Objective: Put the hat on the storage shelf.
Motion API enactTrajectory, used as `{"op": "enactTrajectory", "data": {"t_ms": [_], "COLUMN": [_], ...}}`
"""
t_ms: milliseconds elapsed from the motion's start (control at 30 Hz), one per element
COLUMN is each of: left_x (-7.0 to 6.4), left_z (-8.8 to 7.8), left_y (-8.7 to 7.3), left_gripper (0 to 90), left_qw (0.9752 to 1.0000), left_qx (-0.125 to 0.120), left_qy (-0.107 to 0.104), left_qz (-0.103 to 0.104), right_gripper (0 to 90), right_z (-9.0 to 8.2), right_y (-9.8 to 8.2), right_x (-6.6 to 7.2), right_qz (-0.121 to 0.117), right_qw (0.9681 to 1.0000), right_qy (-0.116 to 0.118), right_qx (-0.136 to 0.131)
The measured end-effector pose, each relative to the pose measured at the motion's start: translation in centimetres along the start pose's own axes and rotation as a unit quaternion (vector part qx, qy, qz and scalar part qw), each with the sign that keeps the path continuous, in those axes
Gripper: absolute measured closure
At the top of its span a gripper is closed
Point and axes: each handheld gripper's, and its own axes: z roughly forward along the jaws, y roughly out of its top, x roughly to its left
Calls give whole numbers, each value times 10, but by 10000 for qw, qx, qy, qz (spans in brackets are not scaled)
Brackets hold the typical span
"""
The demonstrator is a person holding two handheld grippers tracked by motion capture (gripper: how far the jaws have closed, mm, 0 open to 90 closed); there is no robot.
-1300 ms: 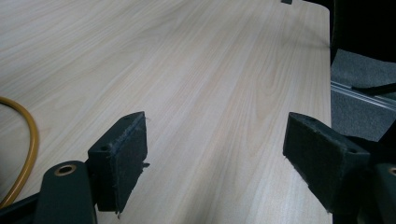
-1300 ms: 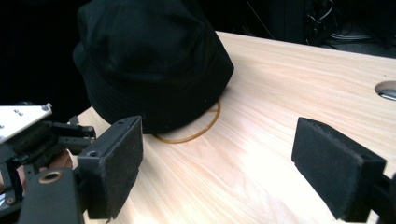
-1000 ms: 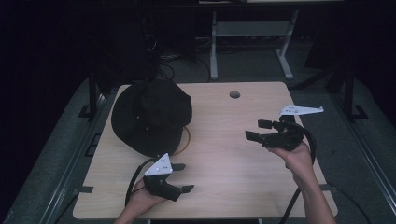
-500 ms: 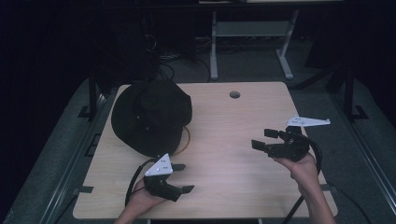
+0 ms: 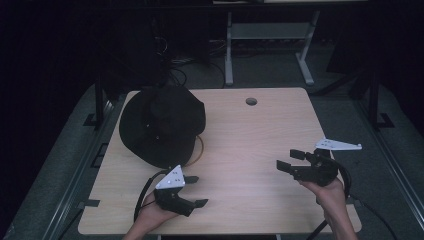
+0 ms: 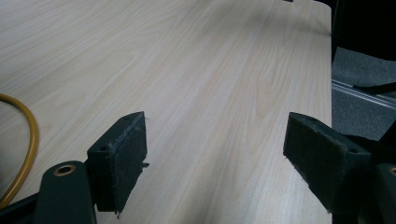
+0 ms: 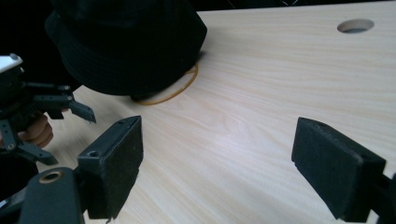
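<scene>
A black hat [image 5: 162, 125] sits at the table's [image 5: 260, 130] upper left, well clear of both tools, with bare wood across the middle. The left gripper [image 5: 195, 191] at lower centre-left and the right gripper [image 5: 287, 159] at lower right both gape, holding nothing. The right gripper view shows a yellow ring [image 7: 180, 88] under the hat's brim.

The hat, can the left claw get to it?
Probably yes. The left claw is open and empty, and the hat lies just ahead of it on the table, with bare wood between them.
</scene>
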Motion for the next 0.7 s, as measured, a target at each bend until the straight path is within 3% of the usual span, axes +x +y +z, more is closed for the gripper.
{"op": "enactTrajectory", "data": {"t_ms": [700], "left_x": [1], "left_z": [-5], "left_y": [-1], "left_gripper": [209], "left_qw": [9999], "left_qx": [-52], "left_qy": [90], "left_qz": [-47], "right_gripper": [161], "right_z": [-18], "right_y": [-52], "right_x": [-10], "right_qz": [262], "right_qw": [9993], "right_qy": [-270], "right_qx": [12]}}
